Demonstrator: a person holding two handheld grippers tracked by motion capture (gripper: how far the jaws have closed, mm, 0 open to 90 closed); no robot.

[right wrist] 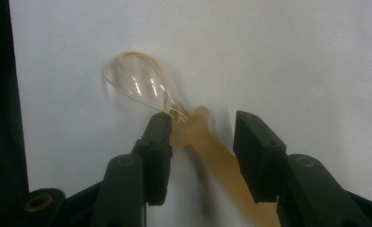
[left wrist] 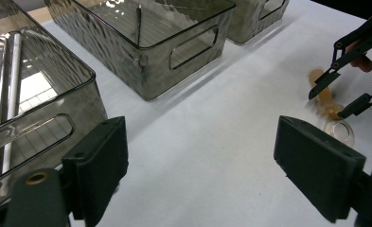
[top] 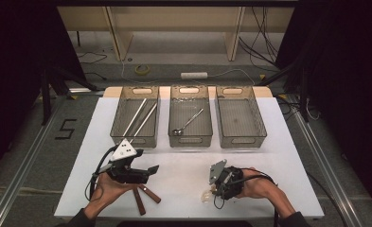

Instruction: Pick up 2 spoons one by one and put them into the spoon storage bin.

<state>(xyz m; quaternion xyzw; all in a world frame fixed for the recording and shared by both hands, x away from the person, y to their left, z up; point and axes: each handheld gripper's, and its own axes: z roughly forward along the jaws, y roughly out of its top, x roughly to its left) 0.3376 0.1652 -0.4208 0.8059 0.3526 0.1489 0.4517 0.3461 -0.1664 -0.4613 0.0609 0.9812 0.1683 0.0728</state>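
Sorting of cutlery at a white bench [top: 269, 156], seen at the moment of a pick. Right tool [right wrist: 200, 142] points down at a translucent amber spoon [right wrist: 174, 109] that lies flat on the bench near the person's edge, its clear bowl away from the tool and its handle running back between the jaws. Left-hand jaw of that view touches the spoon's neck, while the other stands just off the handle; the jaws are about half open and no grip is yet made. Straddling the narrow neck rather than the broad bowl gives the pads a firm, slim section to close on, probably the reason for this approach.

Left tool [left wrist: 202, 165] is held level above the bench, jaws wide apart with nothing between them. It seems parked clear of the work, facing the right tool from the side, so that the two do not collide.

Three clear bins stand in a row at the far side: the left bin [top: 119, 116] holds metal chopsticks [top: 141, 117], the middle bin [top: 174, 137] a metal spoon [top: 188, 122], and the right bin [top: 259, 118] looks empty. Grouping by kind suggests the amber spoon belongs with the metal one. Two brown-handled pieces [top: 143, 196] lie on the bench beside the left hand [top: 105, 191], still unsorted.
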